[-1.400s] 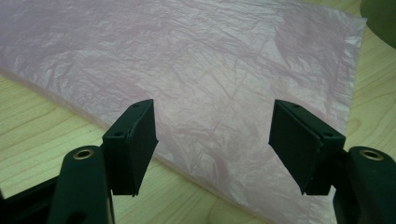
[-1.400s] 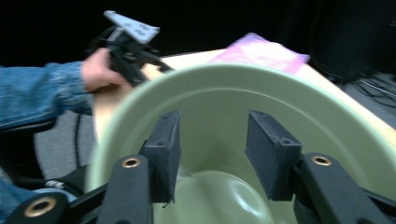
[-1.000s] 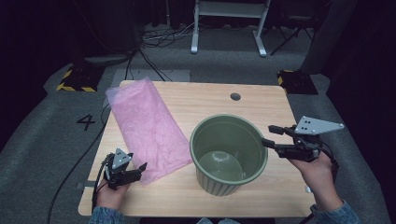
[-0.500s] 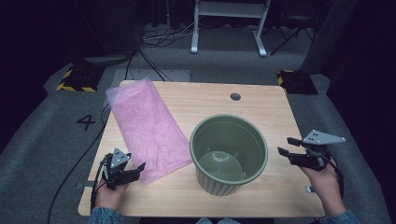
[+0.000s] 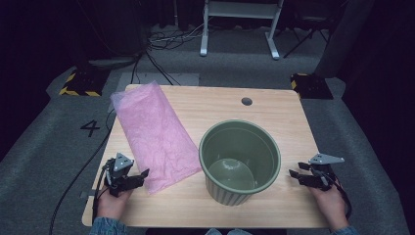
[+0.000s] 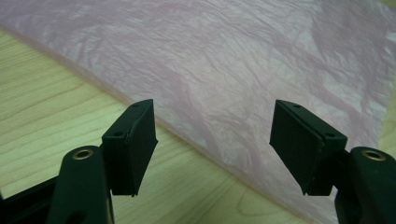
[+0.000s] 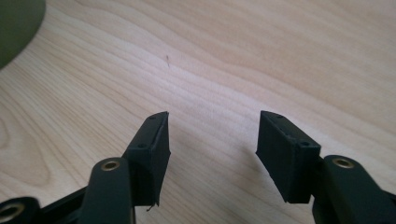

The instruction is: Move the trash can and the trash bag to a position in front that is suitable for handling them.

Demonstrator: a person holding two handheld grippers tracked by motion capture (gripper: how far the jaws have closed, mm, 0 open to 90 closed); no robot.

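Note:
A pink plastic bag (image 5: 154, 134) lies flat along the left half of the wooden table (image 5: 210, 105). A large green ribbed pot (image 5: 240, 159) stands upright and empty near the front middle. My left gripper (image 5: 142, 175) rests at the front left with its jaws open, pointing at the bag's near corner. In the left gripper view the crinkled bag (image 6: 224, 74) lies just beyond the open gripper (image 6: 215, 140). My right gripper (image 5: 295, 174) is low at the front right, open, beside the pot. The right gripper view has that gripper (image 7: 212, 142) over bare wood, with the pot's edge (image 7: 16, 25) at top left.
A small round grommet hole (image 5: 246, 101) sits at the table's back right. Grey carpet with a painted "4" (image 5: 90, 128) surrounds the table. Black cables (image 5: 73, 181) trail off the left edge. A white metal frame (image 5: 240, 19) stands behind.
My right gripper has come down and back from beside the pot's rim to the table's front right corner. The left gripper, bag and pot stayed put.

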